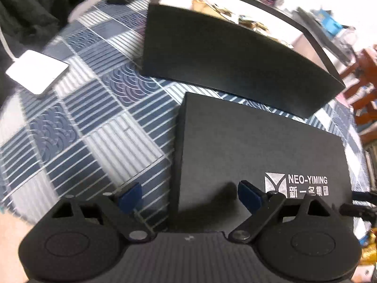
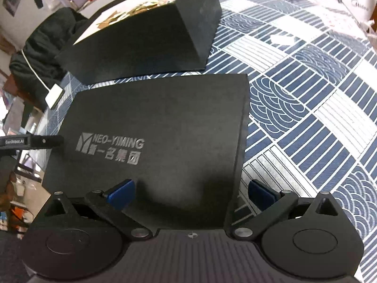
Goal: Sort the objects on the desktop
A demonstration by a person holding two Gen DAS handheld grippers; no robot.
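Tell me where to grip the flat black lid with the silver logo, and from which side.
Grip the lid at its near corners, one tongs per long side edge. It lies flat on the tablecloth, too wide for one grip. The left tongs and right tongs, both open, already straddle those edges.

White charger (image 1: 37,70) (cable attached) — patterned tablecloth (image 1: 99,127), dark garment (image 1: 30,7).

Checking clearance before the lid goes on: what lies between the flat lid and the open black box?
Only a narrow strip of bare patterned tablecloth separates the lid from the open box; the right wrist view shows it.
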